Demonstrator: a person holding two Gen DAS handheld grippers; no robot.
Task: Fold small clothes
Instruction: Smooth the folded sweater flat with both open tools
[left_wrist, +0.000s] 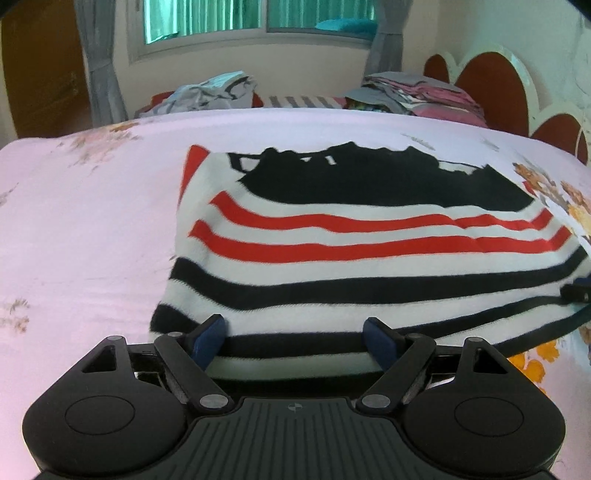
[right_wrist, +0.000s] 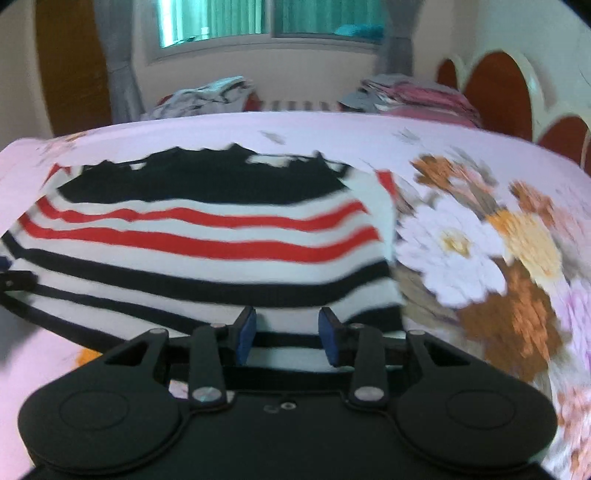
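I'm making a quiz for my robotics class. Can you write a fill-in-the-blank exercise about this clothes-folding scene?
1. The striped sweater lies on a bedsheet printed with ____.
2. Between its black top and its black stripes run two ____ stripes.
3. The left gripper stands ____ than the right gripper.
4. Behind the bed, the window is flanked by ____ curtains.

Missing words: flowers; red; wider; grey

A pale pink bedsheet with orange and brown flower prints (left_wrist: 92, 221) covers the bed. At its far edge lie a rumpled grey-white heap of laundry (left_wrist: 210, 92) on the left and a pink-grey pile (left_wrist: 424, 94) on the right. Behind, grey curtains (left_wrist: 101, 62) flank a green-tinted window (left_wrist: 236, 18); a red scalloped headboard (left_wrist: 491, 88) stands far right.
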